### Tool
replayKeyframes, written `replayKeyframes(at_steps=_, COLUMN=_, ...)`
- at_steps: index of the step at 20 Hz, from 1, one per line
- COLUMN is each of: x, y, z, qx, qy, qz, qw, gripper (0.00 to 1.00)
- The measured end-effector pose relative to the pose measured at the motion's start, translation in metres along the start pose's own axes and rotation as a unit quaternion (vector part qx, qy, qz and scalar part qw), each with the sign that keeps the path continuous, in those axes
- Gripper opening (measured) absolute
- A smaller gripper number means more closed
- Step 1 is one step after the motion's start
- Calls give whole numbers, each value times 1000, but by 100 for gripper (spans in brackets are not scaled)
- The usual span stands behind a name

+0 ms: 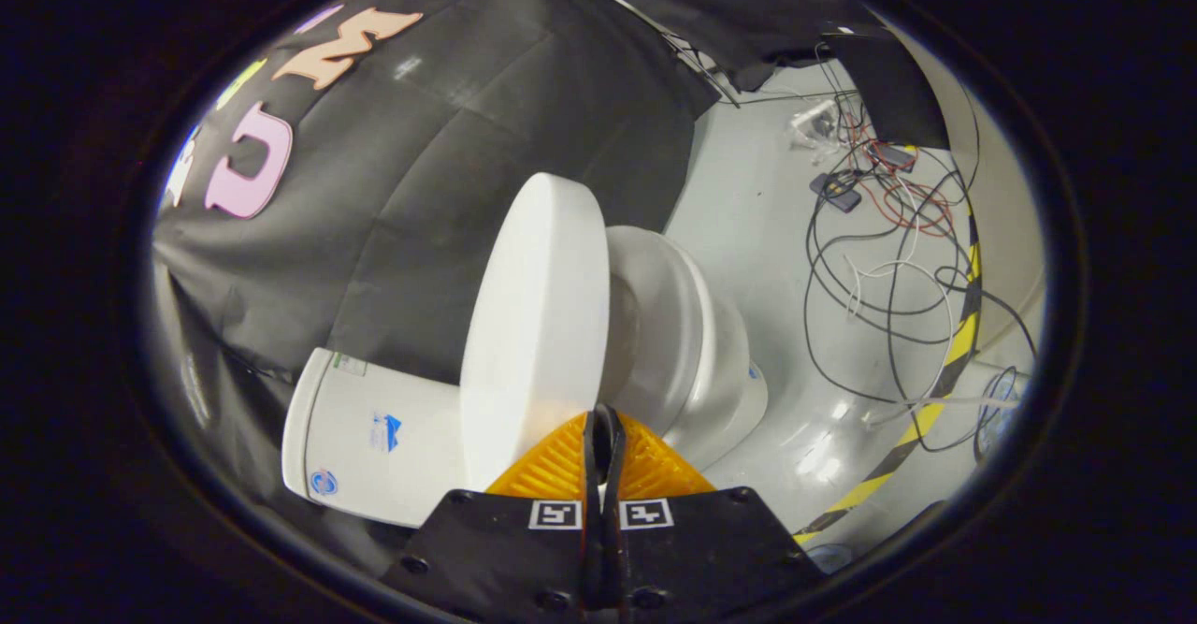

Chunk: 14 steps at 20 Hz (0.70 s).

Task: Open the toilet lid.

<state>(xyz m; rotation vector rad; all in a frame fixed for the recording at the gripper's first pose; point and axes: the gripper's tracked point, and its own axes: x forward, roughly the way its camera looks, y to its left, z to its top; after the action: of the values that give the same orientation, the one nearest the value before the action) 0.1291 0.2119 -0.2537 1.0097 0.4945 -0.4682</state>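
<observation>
1. Orange fingers (561, 465) of the gripper (603, 418) are sitting pressed together, tips nearly meeting with only a thin dark slit between them; nothing is showing between the pads.
2. Just ahead of those tips, the lid (538, 325) is standing raised off the seat (669, 325), its near edge touching or almost touching the fingertips; real contact cannot be told.
3. Beside the lid, the tank (374, 437) is lying close against the black cloth wall, and the bowl (729, 390) is resting on the pale floor (757, 203).
4. Well apart from the toilet, loose cables (888, 259) and a yellow-and-black tape strip (935, 390) are trailing across the floor.
5. Judging by the steep lid, the lifting step is looking mostly done and the lid is nearing the tank.
6. Next move is probably calling for a gentle push with the closed tips until the lid is leaning on the tank, then a slow release so it is not dropping back.
</observation>
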Motion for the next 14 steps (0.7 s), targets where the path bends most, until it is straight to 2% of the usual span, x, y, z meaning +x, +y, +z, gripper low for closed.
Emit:
replayKeyframes(at_steps=3, x=-10, y=13, z=7, qx=-38, qy=-11, qz=-4, qw=999, gripper=1)
replayKeyframes(at_steps=10, x=-38, y=75, z=21, qx=-104, qy=-54, qz=40, qw=992, gripper=0)
replayKeyframes(at_steps=14, x=-48, y=100, z=19, qx=-139, qy=-67, qz=42, qw=987, gripper=0)
